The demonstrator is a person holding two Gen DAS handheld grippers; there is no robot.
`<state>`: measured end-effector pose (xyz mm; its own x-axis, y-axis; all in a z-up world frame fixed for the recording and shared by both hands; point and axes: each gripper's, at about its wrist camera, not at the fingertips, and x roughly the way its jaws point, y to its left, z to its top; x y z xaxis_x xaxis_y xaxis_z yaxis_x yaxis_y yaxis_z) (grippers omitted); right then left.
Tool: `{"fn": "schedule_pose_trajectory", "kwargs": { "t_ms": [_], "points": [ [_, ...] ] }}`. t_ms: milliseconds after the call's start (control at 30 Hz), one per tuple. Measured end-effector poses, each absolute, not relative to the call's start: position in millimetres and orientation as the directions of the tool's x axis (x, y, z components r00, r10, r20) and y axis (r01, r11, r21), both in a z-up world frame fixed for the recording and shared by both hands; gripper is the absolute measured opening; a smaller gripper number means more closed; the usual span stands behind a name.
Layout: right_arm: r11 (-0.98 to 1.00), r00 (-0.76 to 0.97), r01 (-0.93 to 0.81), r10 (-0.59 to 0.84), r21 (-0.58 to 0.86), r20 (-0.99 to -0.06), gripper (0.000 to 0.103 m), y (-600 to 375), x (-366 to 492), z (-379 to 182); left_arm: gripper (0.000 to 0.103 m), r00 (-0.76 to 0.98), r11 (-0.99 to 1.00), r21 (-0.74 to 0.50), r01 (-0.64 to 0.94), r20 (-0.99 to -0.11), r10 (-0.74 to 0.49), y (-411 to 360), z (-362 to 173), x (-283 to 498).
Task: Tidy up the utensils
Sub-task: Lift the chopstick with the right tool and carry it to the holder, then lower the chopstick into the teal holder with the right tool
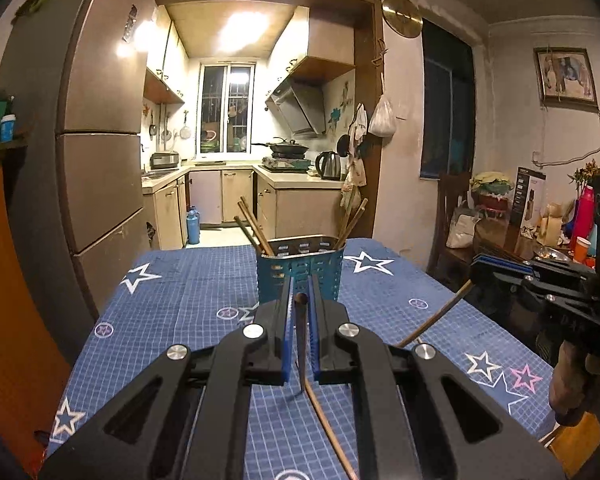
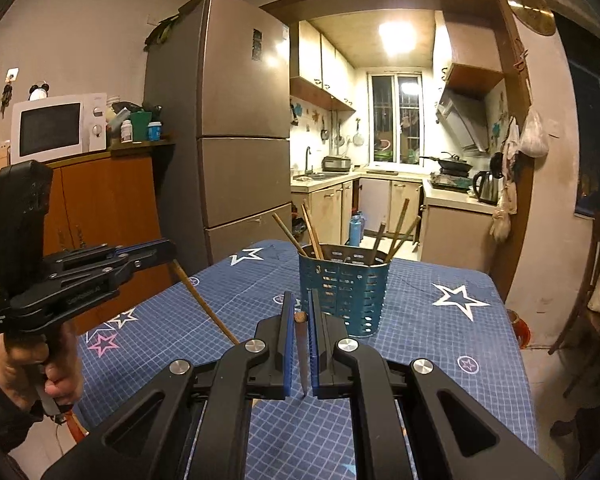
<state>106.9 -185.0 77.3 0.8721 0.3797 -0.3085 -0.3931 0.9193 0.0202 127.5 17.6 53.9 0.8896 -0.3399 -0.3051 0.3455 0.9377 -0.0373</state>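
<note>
I have 1 chopstick clamped in each claw. My left gripper (image 1: 300,300) is closed on a dark chopstick (image 1: 301,344) that runs back between the blue pads, its butt end showing at the fingertips. My right gripper (image 2: 299,314) is likewise closed on a chopstick (image 2: 302,356). Both hover above the blue star-print tablecloth (image 1: 188,288). The perforated blue utensil holder (image 2: 344,292) stands upright on the cloth just ahead of the fingertips, with several wooden chopsticks (image 2: 312,232) leaning out of it. In the right wrist view, the left gripper's stick angles down toward the cloth.
</note>
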Motion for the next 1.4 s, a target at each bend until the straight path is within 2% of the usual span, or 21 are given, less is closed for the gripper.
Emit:
{"fn": "schedule_pose_trajectory", "kwargs": {
  "t_ms": [400,833,1400],
  "points": [
    [0.91,0.854,-0.413,0.399,0.031,-0.334,0.008,-180.3,136.7,91.7,0.005,0.884,0.932,-0.038,0.362,-0.303,-0.356,10.5,72.2,151.0],
    [0.908,0.858,-0.419,0.401,0.014,-0.323,0.008,-180.1,151.3,117.9,0.005,0.888,0.928,-0.026,0.372,-0.283,-0.363,5.5,95.2,162.1],
    [0.911,0.88,-0.411,0.404,0.025,-0.25,0.008,-188.2,199.7,203.6,0.005,0.907,0.928,0.008,0.373,-0.215,-0.363,-13.7,160.6,195.5]
  ]
}}
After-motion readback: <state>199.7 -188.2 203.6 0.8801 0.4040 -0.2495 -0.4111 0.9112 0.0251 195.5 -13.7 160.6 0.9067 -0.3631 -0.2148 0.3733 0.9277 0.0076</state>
